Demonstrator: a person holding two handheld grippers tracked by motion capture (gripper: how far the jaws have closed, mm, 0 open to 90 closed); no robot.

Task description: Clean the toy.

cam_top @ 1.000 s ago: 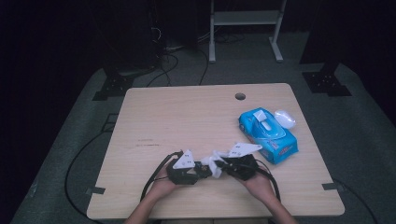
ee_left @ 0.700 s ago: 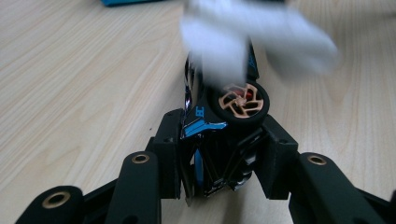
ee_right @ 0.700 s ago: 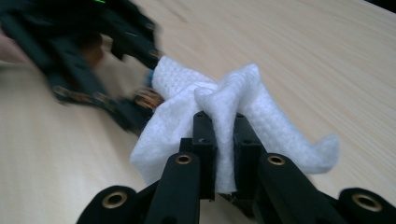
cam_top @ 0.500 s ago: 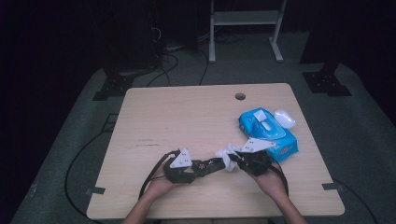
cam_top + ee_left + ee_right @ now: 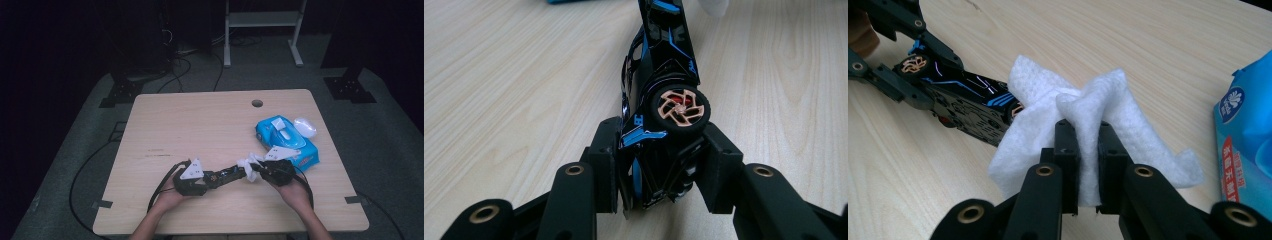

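A dark lab: lone wooden table (image 5: 200,120), floor cables (image 5: 185,60), equipment stands (image 5: 260,30).

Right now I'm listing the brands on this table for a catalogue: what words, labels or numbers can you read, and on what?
Wet-wipes pack: a round dark-blue logo and a column of red Chinese characters, too blurred to read.
Wet-wipes pack label seen from the high view: too small to read.
Toy car: blue stripes, no readable text.
Wipe: none.

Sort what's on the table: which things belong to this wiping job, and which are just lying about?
In use:
- black-and-blue toy car, clamped in left hand-held gripper
- white wet wipe, pinched in right hand-held gripper
- blue wet-wipe pack, the likely source

Lying about:
- white lid-like piece beside the pack
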